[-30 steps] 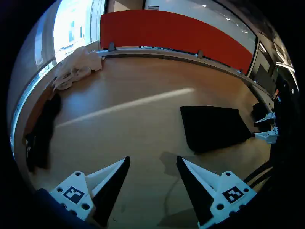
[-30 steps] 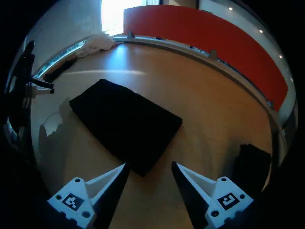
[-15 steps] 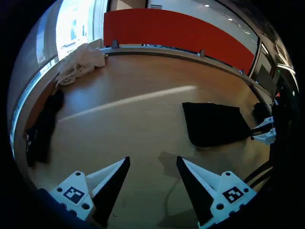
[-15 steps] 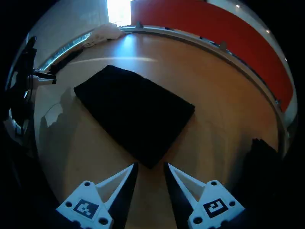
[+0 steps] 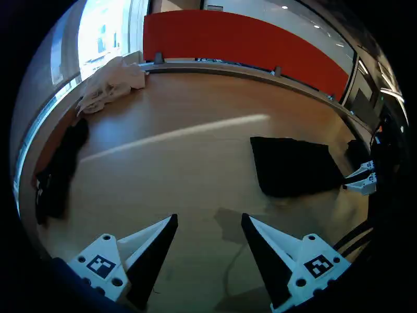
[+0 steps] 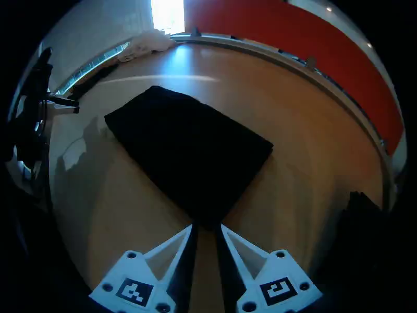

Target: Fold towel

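Light wood covers the long table [image 5: 172, 172], and behind it stands a red partition [image 5: 245, 41], with a bright window [image 5: 99, 36] at the far left corner. The black towel [image 6: 187, 151] lies flat on the table as a folded rectangle, with one corner pointing toward the right gripper [image 6: 205, 227]. This gripper is low at that near corner. Its two fingers are drawn close, with only a narrow gap between them, and the tip of the corner sits in this gap. Whether both fingers really press on the cloth, I cannot tell. In the left gripper view, the same gripper is seen at the right edge of the towel. The left gripper [image 5: 208, 216] is over bare wood, well apart from the towel, and its jaws are spread wide with nothing between them. A heap of white cloth [image 5: 109, 83] rests in the far corner near the window. A dark cloth [image 5: 57, 172] lies along the left edge of the table. One more dark bundle [image 6: 359, 224] sits on the table beyond the towel, on the right gripper's side.
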